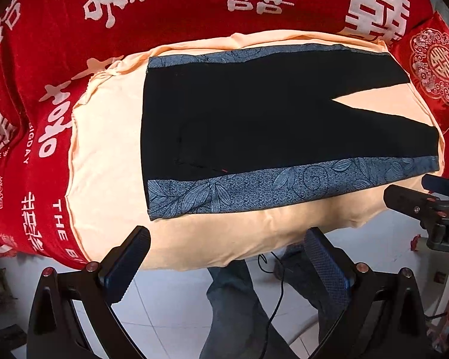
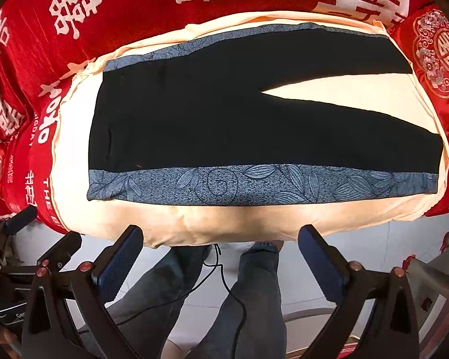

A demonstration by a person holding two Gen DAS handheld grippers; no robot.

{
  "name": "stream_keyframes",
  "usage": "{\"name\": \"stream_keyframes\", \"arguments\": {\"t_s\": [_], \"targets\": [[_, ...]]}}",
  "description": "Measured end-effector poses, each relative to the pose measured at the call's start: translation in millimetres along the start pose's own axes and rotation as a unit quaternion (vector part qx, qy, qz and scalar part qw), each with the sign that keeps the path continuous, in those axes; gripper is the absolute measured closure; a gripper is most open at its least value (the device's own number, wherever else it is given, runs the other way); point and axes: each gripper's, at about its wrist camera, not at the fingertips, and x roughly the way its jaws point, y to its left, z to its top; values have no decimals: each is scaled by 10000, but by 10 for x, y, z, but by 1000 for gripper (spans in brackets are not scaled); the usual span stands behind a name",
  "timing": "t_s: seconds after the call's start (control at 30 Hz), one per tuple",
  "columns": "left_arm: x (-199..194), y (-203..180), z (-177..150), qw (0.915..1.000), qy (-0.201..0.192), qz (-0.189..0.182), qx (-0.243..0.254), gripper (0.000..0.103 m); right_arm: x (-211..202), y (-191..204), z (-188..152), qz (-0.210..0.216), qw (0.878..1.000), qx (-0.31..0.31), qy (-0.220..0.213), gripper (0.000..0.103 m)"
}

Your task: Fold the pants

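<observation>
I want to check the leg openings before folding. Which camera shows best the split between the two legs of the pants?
The right wrist view. There the split between the legs of the pants lies nearer the middle and looks wider. In the left wrist view the same split is smaller and sits toward the right edge.

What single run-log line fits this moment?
stage: not started | pants: flat, unfolded on cushion | left gripper: open, clear | right gripper: open, clear

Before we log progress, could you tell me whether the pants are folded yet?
Spread flat, unfolded: on the pants, both legs lie apart, cushion showing between them.
</observation>
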Motion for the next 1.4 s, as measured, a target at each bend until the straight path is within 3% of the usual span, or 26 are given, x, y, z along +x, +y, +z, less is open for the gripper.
{"name": "stream_keyframes", "arguments": {"t_s": [0.23,0.9,1.4], "targets": [[-70,-109,-26,9998,-76,161,-43,0,-7,-44,-23,60,9999,-80,-42,0],[-289,-431,-370,9951,51,596,-790,0,-180,-324,-126,146,9966,-812,-24,0],[-219,-260,-230,9976,-147,615,-290,0,-118,-259,-14,104,9984,-536,-121,0]]}}
